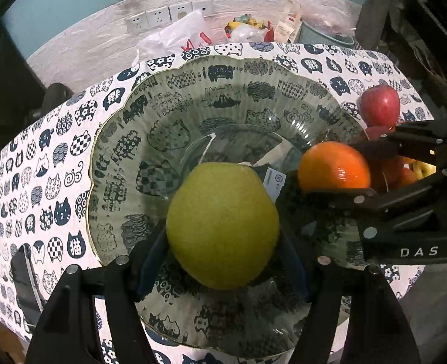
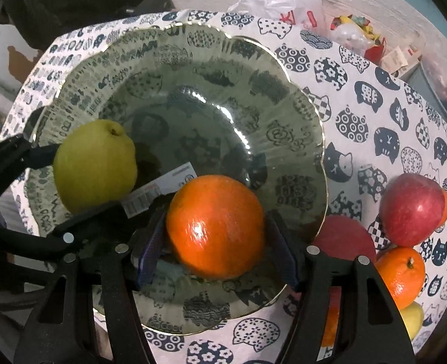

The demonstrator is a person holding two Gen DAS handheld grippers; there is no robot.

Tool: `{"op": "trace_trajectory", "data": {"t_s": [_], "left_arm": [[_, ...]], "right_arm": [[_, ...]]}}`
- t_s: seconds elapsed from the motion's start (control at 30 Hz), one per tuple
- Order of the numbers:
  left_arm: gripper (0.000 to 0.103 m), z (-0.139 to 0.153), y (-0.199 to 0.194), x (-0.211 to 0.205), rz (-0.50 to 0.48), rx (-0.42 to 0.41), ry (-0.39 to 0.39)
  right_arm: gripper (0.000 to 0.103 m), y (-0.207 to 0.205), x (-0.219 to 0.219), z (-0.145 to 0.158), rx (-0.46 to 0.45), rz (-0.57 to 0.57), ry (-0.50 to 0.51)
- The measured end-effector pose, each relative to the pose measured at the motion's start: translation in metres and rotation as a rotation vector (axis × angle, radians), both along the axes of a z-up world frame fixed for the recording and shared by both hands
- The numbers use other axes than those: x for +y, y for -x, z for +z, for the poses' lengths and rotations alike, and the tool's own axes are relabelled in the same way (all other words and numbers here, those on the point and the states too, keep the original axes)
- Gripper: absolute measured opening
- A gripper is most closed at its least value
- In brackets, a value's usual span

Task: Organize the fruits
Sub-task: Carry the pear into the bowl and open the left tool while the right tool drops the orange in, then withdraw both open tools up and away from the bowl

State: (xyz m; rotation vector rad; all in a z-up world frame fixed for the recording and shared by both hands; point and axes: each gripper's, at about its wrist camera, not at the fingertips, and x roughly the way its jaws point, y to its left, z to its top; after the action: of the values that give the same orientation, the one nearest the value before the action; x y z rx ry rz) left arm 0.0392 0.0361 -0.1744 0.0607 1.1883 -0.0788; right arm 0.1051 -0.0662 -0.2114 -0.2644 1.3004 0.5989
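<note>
2 wrist fisheyes, both close above the glass plate [image 1: 108,139] looking steeply down along their fingers; left view from plate's left, right from its right. Shared: plate, pear [image 1: 221,226], orange [image 2: 215,226], desk cloth [image 2: 375,97].

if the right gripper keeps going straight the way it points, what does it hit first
The orange already between the right gripper's fingers; just beyond it, the glass plate. How much gap remains under the fruit is hard to judge.

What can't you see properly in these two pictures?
- Bottom of the pear: left wrist view, hidden by the pear itself.
- Label print: right wrist view, too small.
- Yellow fruit: right wrist view, cut off by the gripper's frame.
- Snack pile: left wrist view, blurred.
</note>
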Motion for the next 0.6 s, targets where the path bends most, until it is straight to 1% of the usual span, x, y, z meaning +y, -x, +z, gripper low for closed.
{"op": "trace_trajectory", "data": {"t_s": [0.3,0.5,0.6], "left_arm": [[0.072,0.021,0.006,-0.003,0.012,-0.028,0.033],[0.072,0.038,0.009,-0.016,-0.003,-0.051,0.051],[0.072,0.046,0.009,-0.027,-0.024,-0.056,0.079]], "right_arm": [[0.067,0.001,-0.009,0.033,-0.050,-0.028,-0.061],[0.067,0.007,-0.025,0.055,-0.096,-0.050,-0.057],[0.067,0.011,-0.037,0.065,-0.125,-0.062,-0.042]]}}
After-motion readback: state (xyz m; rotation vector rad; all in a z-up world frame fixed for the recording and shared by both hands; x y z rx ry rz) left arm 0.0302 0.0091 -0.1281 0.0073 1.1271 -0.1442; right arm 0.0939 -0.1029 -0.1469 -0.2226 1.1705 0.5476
